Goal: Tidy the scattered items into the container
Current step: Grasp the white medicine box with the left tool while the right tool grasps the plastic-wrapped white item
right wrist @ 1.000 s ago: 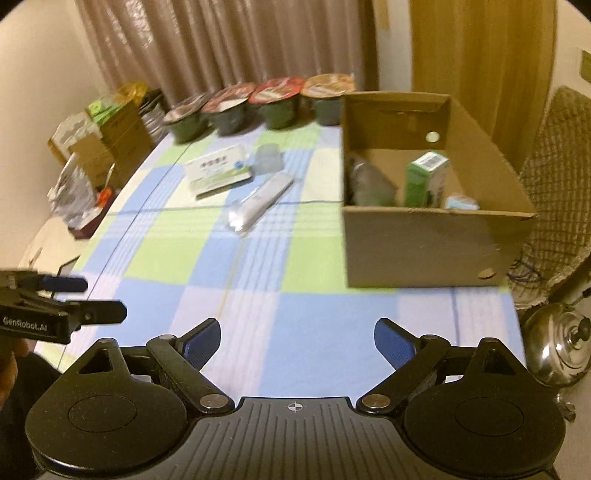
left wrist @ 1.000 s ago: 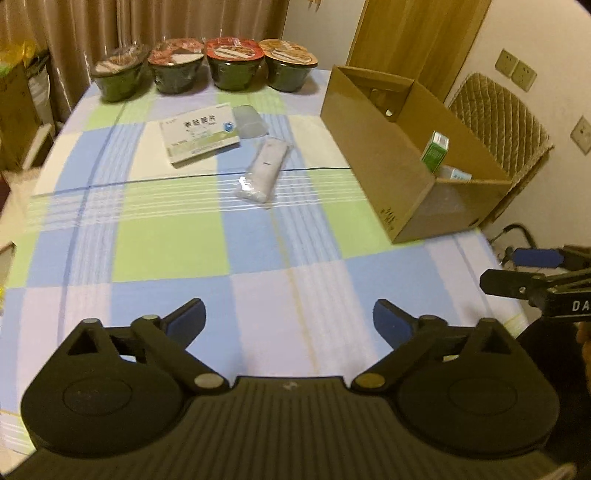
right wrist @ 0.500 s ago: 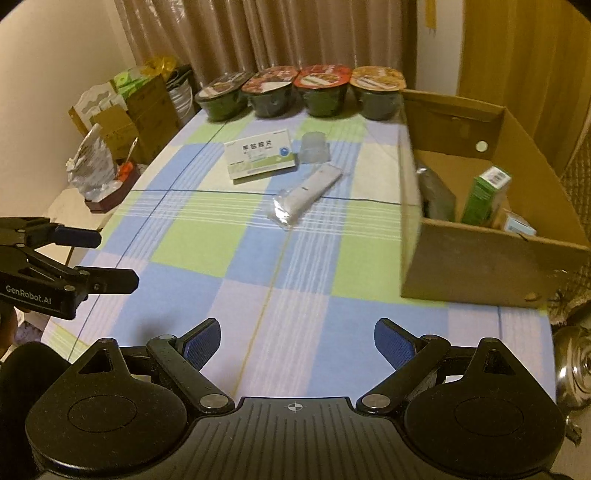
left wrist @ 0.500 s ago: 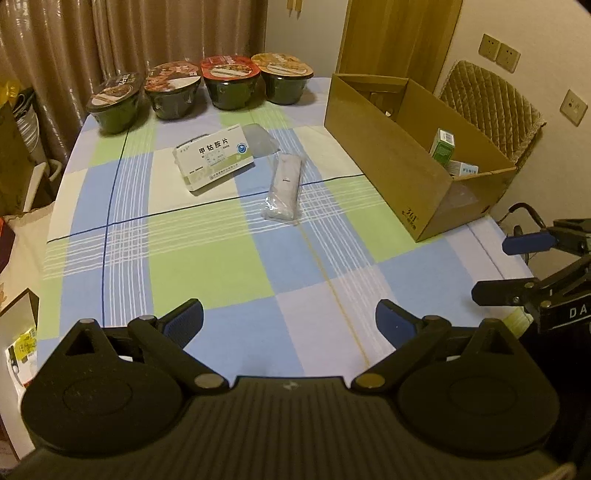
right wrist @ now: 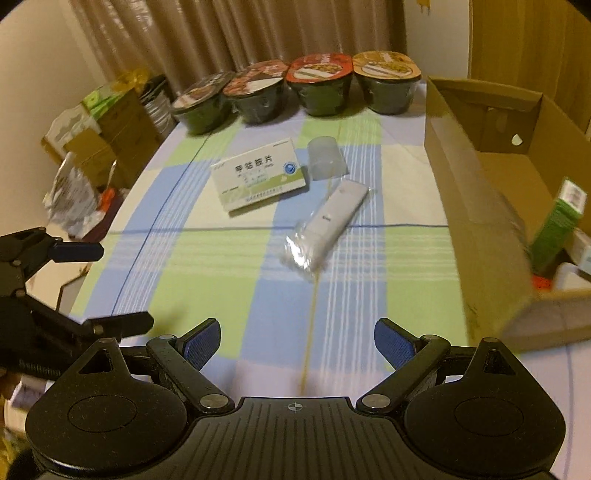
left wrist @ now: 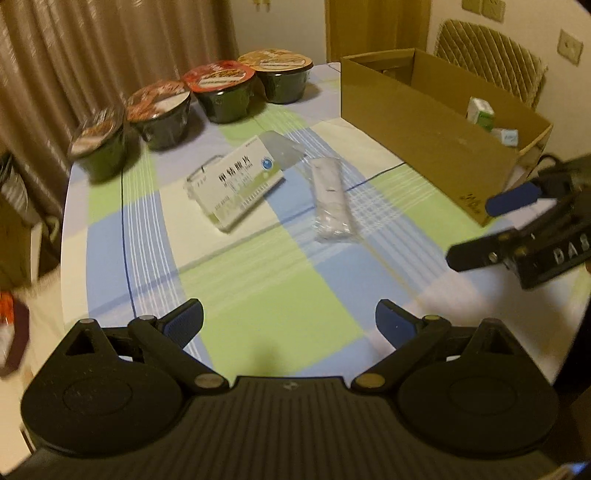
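Black, with blue pads, the left gripper (left wrist: 289,324) is held level above the near edge of the checked blue, green and white tablecloth (left wrist: 266,280), its jaws spread wide with nothing between them. Beside it to the right, the right gripper (right wrist: 297,339) hangs at much the same height over the near part of the cloth, jaws likewise wide apart and empty; each gripper appears at the edge of the other's view, fingers pointing across the table.

Mid-table lies a white slim object in a clear plastic wrapper (right wrist: 325,225), set at a slant. Just beyond it to the left, a white flat medicine box with green and blue print (right wrist: 258,179) rests face up, and a small clear plastic cup (right wrist: 327,158) lies on its side at the box's right corner.

At the right edge stands an open brown cardboard box (right wrist: 476,206), the container, holding a green and white carton (right wrist: 557,225) upright and other small packs that cannot be made out.

Along the far edge, four dark instant noodle bowls with printed lids (right wrist: 317,85) stand in a row before brown curtains (right wrist: 221,33).
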